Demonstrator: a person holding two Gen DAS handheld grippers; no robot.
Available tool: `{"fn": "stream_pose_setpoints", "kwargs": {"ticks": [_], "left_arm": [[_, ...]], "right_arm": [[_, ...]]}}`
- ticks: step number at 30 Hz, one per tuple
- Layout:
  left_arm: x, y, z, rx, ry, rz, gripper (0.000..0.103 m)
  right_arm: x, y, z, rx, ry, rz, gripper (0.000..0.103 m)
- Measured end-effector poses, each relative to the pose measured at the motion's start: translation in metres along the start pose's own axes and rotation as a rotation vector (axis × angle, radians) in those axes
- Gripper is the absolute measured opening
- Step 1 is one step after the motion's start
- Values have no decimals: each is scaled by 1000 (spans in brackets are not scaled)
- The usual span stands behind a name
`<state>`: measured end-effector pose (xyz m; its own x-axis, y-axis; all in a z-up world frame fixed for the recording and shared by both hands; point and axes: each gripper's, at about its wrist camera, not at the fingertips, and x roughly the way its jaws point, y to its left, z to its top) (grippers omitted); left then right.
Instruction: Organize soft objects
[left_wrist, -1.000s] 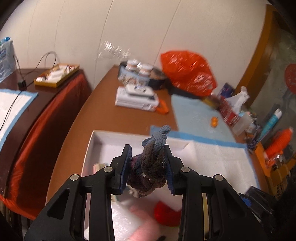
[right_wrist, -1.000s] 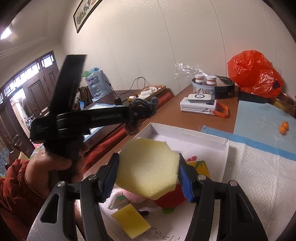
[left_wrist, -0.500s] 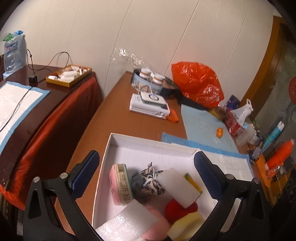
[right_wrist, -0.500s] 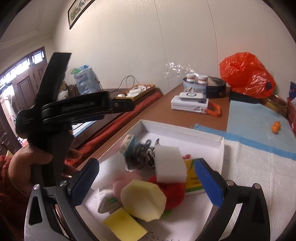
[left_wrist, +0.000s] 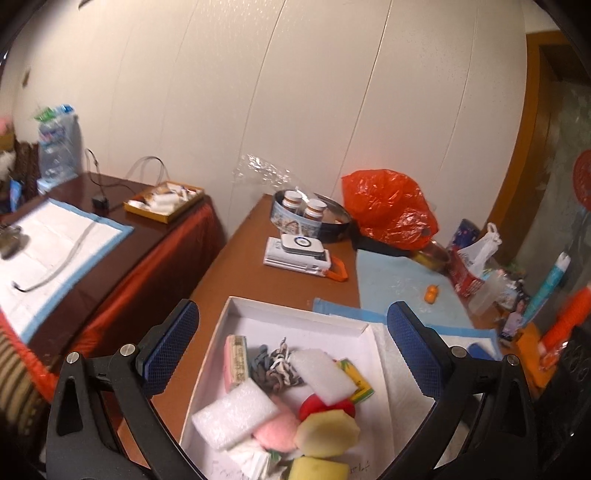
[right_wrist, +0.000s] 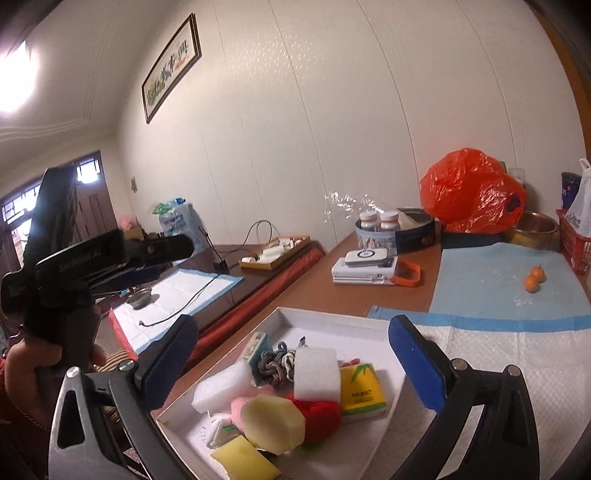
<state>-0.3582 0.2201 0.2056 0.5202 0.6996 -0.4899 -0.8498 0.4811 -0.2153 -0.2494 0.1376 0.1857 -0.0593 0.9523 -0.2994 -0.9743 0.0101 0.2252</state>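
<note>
**Soft items piled in white box, both claws empty**

Left wrist view: left gripper (left_wrist: 293, 347) spread wide, just opened, nothing between pads. Below, white box (left_wrist: 295, 315) holding braided rope (left_wrist: 275, 367), foam blocks, yellow sponge (left_wrist: 327, 434).

Right wrist view: right gripper (right_wrist: 291, 363) likewise just opened, empty. Sponge (right_wrist: 273, 422) probably light, squashy; best pinched across flat faces.

white box (right_wrist: 325, 319), soft items inside, orange bag (right_wrist: 469, 192)
</note>
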Motion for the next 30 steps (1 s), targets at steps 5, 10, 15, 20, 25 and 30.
{"fn": "stream_pose_setpoints", "kwargs": {"ticks": [5,10,15,20,25,30], "left_arm": [[-23,-29,-6,60,-59,180,103],[-40,-50,-16,59,-99,297,103],[-51,-64,-32,-30,-85,374,103],[-52,-88,-46,9,-40,415,103],[-54,-113,-57,54,-30,455,103],[-56,-127,-63,43,-6,463,103]], "right_arm": [[-32,-4,9,-78,-57,-63,103],[-54,-19,15,-79,-83,-155,103],[-77,-39,19,-83,-112,-187,103],[-96,-57,19,-55,-147,-166,103],[-109,-72,19,-33,-146,-168,103],[-136,-86,26,-15,-200,-171,103]]}}
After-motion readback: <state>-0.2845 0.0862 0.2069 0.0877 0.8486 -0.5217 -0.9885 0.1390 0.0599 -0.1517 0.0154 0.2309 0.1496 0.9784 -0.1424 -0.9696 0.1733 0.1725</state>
